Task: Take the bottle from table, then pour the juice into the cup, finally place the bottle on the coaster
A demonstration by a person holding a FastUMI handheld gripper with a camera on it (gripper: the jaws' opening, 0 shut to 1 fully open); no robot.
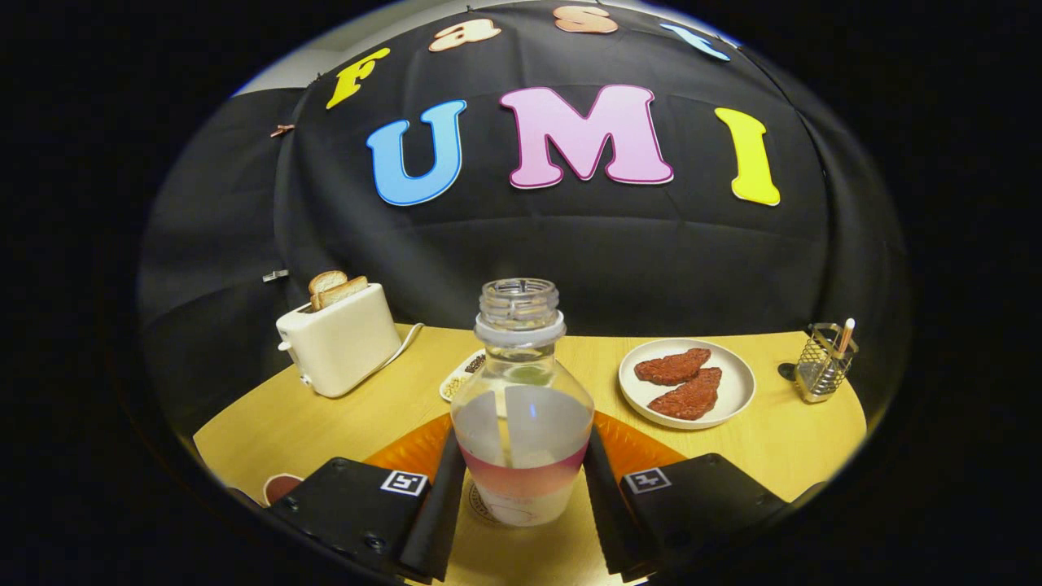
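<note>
A clear uncapped bottle (522,407) stands upright between my fingers, with a band of pink juice low inside it. My gripper (521,437) is shut on the bottle, one finger against each side of its lower body. The bottle's base sits over a round patterned coaster (480,505), whose edge peeks out at its left foot. An orange mat (411,452) lies under and behind the bottle. Part of a reddish cup (281,487) shows to the left of my left finger, mostly hidden by the gripper body.
A white toaster (338,342) with bread slices stands at the back left. A small dish (462,376) sits behind the bottle. A white plate (728,382) with two red patties lies to the right, and a wire holder (822,362) stands at the far right on the wooden table (781,448).
</note>
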